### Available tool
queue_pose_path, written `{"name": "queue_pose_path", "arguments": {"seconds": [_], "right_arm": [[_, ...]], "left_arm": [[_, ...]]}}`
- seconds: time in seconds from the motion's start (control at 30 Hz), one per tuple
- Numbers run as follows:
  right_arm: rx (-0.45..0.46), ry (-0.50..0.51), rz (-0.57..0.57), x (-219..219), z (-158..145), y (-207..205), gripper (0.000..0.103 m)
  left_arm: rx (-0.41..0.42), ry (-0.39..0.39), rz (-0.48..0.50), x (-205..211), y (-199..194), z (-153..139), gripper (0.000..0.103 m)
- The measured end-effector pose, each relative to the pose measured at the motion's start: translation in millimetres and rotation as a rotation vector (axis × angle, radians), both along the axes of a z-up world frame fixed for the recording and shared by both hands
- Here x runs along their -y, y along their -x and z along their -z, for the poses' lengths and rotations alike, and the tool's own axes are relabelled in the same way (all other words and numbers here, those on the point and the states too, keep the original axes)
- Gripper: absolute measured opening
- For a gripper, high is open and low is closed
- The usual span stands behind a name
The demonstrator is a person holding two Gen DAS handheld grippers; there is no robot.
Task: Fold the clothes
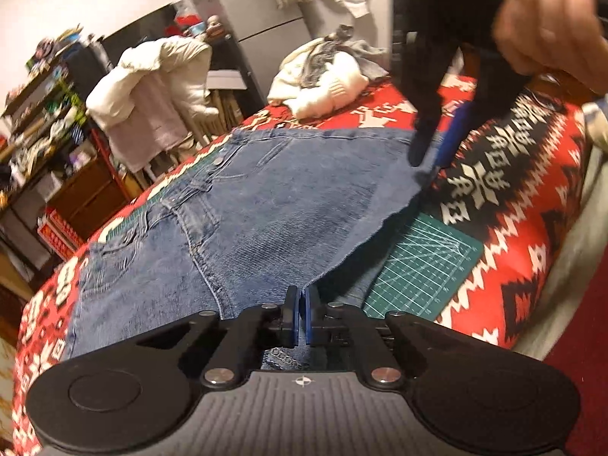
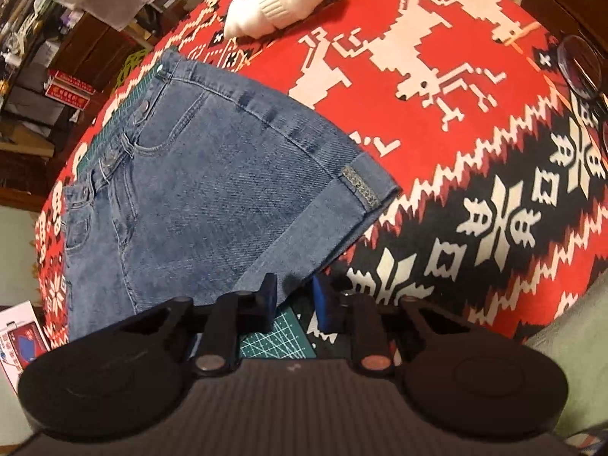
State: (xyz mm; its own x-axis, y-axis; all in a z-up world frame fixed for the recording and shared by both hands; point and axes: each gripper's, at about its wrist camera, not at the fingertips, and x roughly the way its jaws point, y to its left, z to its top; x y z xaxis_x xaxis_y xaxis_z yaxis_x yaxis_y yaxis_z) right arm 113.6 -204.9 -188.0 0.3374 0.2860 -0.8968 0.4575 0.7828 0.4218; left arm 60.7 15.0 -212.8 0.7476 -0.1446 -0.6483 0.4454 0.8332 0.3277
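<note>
— Where are the shorts right now?

— The denim shorts (image 2: 212, 174) lie flat on my red patterned blanket (image 2: 437, 121), waistband toward the far left edge, cuffed hem pointing right. A green cutting mat (image 1: 421, 266) sits under them, its corner poking out by the hem.

— And your left gripper?

— My left gripper (image 1: 303, 317) has its blue pads pressed together on the near edge of the denim, so it is clamped on the shorts.

— The right one?

— My right gripper (image 2: 294, 298) hovers at the near right corner by the cuff, fingers apart, nothing between them; from the left camera my hand (image 1: 547, 19) shows above it, blurred.

— Anything else on the bed?

— A heap of white clothes (image 1: 323, 83) at the far end, well apart from the shorts.
</note>
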Motion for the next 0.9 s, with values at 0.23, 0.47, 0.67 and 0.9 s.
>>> {"name": "queue_pose_path", "arguments": {"seconds": [0.23, 0.47, 0.67, 0.9], "right_arm": [[-0.032, -0.041, -0.038, -24, 4, 7, 0.018], [-0.065, 0.023, -0.068, -46, 13, -7, 0.017], [-0.068, 0.057, -0.005, -38, 17, -10, 0.018], [-0.086, -0.017, -0.010, -40, 20, -9, 0.018]], "left_arm": [[-0.020, 0.044, -0.032, -4, -6, -2, 0.003], [-0.079, 0.140, -0.082, -15, -15, -6, 0.003], [-0.103, 0.180, -0.104, -19, -18, -7, 0.003], [-0.116, 0.214, -0.120, -24, -21, -9, 0.003]]}}
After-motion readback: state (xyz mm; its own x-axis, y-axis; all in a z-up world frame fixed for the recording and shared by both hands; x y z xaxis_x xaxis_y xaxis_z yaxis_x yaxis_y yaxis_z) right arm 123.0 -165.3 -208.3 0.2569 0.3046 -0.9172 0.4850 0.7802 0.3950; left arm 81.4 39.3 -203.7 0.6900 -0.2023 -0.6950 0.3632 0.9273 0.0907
